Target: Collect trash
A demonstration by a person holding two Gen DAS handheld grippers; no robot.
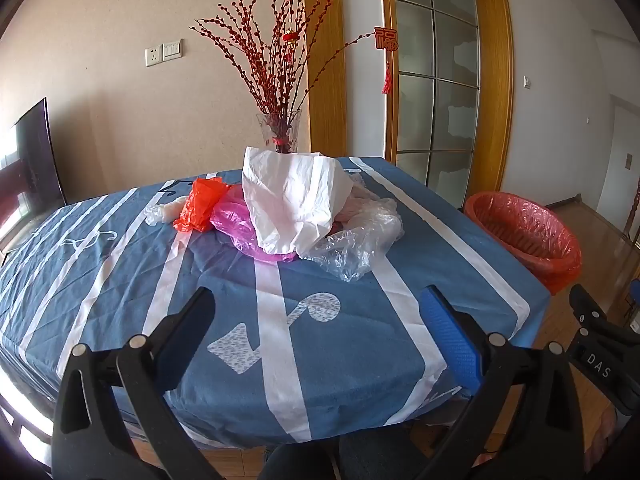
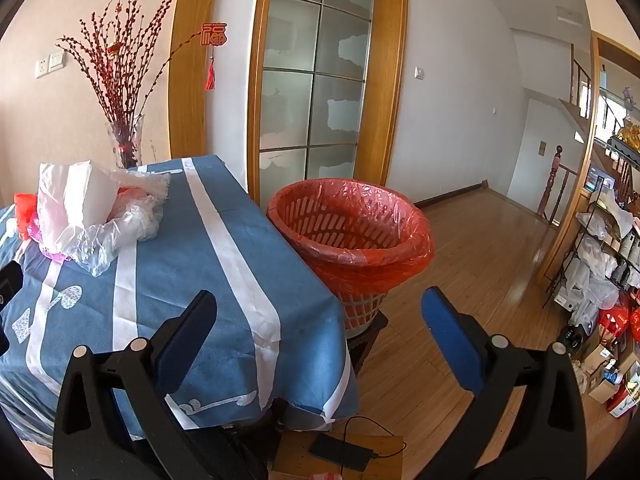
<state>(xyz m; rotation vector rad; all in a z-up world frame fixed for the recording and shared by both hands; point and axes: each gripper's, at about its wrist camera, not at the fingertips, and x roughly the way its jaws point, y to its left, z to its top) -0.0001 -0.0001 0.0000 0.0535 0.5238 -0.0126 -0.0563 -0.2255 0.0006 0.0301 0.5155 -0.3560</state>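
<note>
Both tongs wide open, nothing held: left tongs (image 1: 318, 328) hang over the near part of the worktop (image 1: 100, 280), right tongs (image 2: 320, 332) over its right corner, aimed toward the bin.

Left to right: red bag (image 1: 200, 204), pink bag (image 1: 236, 228), white bag (image 1: 292, 196) on top, clear bag (image 1: 352, 248), all heaped mid-worktop, in front of the vase (image 1: 280, 132). Lined bin (image 2: 352, 232) sits just off the right edge, on a low stand.

Step, my read: nothing collected yet, first grab pending. Next move calls for reaching forward with the left tongs to the clear bag, nearest me, closing on a fold, then carrying right to the bin.

Room: bare cloth between me and the heap, clear path along the right edge. Risks: vase close behind the heap, and thin film could slip from the pads.
</note>
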